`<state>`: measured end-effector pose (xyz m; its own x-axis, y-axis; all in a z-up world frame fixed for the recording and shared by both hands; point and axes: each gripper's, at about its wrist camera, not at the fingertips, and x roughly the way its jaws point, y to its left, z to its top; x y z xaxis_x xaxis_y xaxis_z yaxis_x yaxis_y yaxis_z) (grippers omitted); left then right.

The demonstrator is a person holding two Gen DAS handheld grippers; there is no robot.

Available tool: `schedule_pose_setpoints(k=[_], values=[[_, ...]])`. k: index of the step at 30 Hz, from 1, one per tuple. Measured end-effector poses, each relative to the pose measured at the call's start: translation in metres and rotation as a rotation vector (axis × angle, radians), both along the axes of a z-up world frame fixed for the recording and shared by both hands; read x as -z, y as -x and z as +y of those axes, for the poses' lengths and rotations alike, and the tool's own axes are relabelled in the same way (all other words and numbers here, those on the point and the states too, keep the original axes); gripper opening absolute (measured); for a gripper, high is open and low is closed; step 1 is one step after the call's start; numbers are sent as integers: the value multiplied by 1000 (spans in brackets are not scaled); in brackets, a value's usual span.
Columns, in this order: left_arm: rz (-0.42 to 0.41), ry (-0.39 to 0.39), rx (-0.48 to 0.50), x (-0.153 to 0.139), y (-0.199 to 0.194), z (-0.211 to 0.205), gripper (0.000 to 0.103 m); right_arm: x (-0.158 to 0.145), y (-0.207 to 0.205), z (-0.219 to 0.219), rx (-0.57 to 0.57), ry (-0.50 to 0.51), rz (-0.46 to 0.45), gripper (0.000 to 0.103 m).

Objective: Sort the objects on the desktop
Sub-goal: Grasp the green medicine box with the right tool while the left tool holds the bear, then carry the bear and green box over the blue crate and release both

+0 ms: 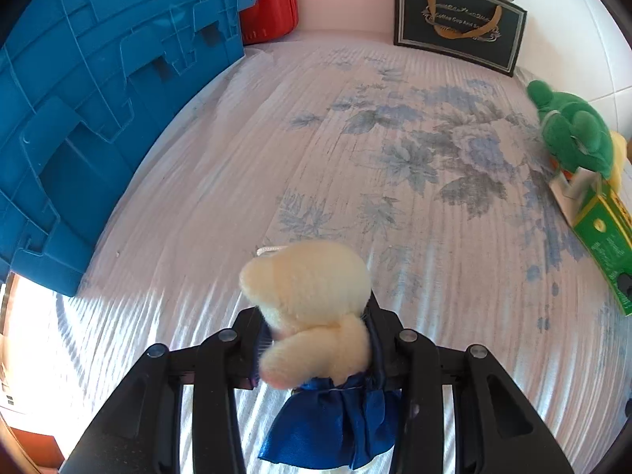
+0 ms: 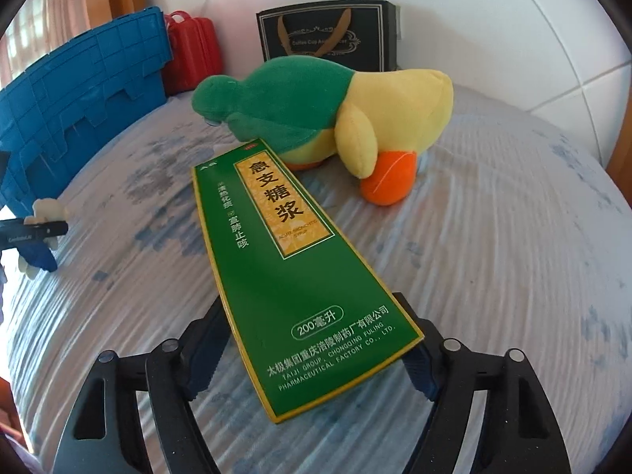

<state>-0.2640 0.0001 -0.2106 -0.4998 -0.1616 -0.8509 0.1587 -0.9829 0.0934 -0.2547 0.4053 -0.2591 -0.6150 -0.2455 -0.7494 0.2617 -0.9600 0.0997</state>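
My left gripper point(image 1: 316, 316) is shut on a small cream plush bear point(image 1: 312, 288) in a blue satin dress, held above the floral cloth. The right wrist view shows that bear point(image 2: 47, 209) and the left gripper point(image 2: 35, 231) at the far left. A long green medicine box point(image 2: 284, 260) with yellow edging lies on the cloth, and my right gripper point(image 2: 316, 355) straddles its near end with both pads against its sides. Just beyond the box lies a green and yellow plush duck point(image 2: 355, 110) with orange feet. The box point(image 1: 596, 229) and the duck point(image 1: 572, 134) also show at the right edge of the left wrist view.
A blue plastic crate point(image 1: 98, 98) stands along the left side, with a red case point(image 1: 272, 0) behind it. A black gift bag point(image 1: 458, 19) leans against the back wall. The cloth point(image 1: 276, 150) covers the whole surface. White tiled wall at the right.
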Motion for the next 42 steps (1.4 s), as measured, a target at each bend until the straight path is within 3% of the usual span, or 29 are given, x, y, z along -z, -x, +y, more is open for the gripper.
schedule_pose_setpoints(k=[7, 16, 25, 34, 42], values=[[97, -28, 2, -43, -10, 2, 39, -39, -29, -28, -45, 101, 49, 53], [227, -25, 20, -110, -24, 1, 39, -111, -46, -64, -66, 138, 166, 53], [403, -1, 41, -187, -40, -19, 39, -190, -54, -119, -112, 108, 331, 53], [578, 25, 44, -272, -53, -85, 39, -282, -44, -217, -156, 106, 527, 53], [678, 85, -7, -335, -69, -190, 39, -334, -21, -347, -214, 132, 643, 53]])
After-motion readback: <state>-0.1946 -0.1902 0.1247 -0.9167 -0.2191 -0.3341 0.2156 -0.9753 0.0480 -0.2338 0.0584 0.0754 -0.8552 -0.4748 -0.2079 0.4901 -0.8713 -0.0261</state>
